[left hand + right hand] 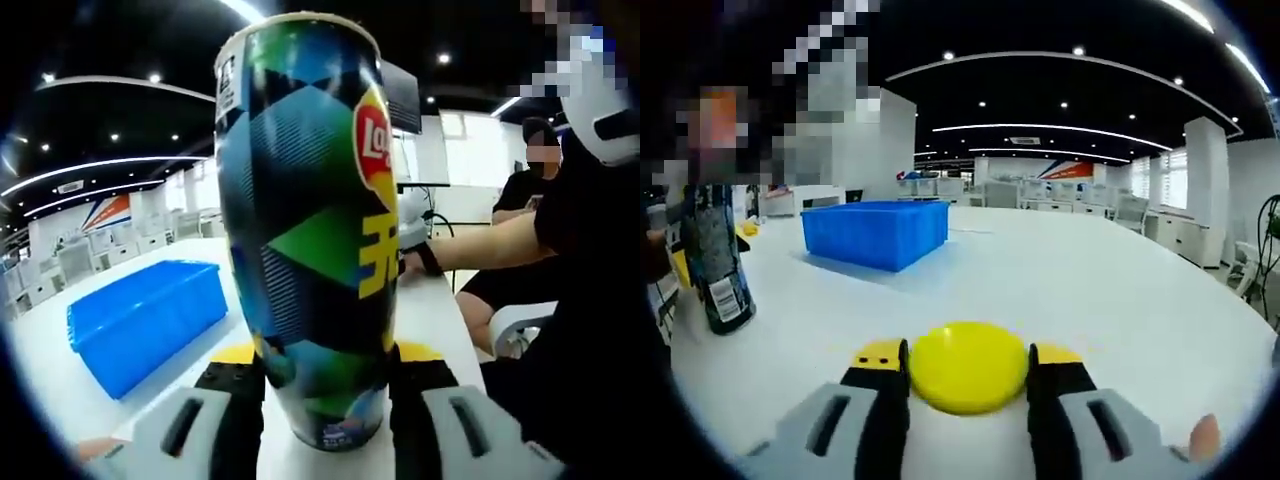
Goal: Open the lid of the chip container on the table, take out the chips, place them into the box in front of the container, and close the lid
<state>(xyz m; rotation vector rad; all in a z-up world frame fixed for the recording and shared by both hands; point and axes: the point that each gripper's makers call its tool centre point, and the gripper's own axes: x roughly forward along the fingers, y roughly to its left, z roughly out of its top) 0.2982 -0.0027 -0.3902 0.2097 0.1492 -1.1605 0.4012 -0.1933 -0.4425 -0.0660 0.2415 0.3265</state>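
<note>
- Gripping the chip container low on its body, the left gripper has its jaws closed against either side of the tube near the base, which looks like a way to keep the tall can steady while the top is worked on.
- Its upper rim shows as a pale edge with no yellow cap on it, so I judge the lid already off and the can open at the top.
- Over in the right gripper view, the right gripper is pinched on the yellow lid, a flat disc held edgewise between the two jaws just above the white table; holding it there keeps it ready for the closing step.
- From that same view the container stands upright at the far left, barcode facing out, with the other gripper at its base, well apart from the lid.
- The blue box sits open on the table beside the can, close enough that a tip of the tube could drop chips into it; I cannot see inside it from either view, so whether any chips are there yet I cannot tell.
- A person in dark clothing sits just to the side of the can, one forearm lying along the table edge.
- My reading: the lid is removed and the chips are next.
</note>
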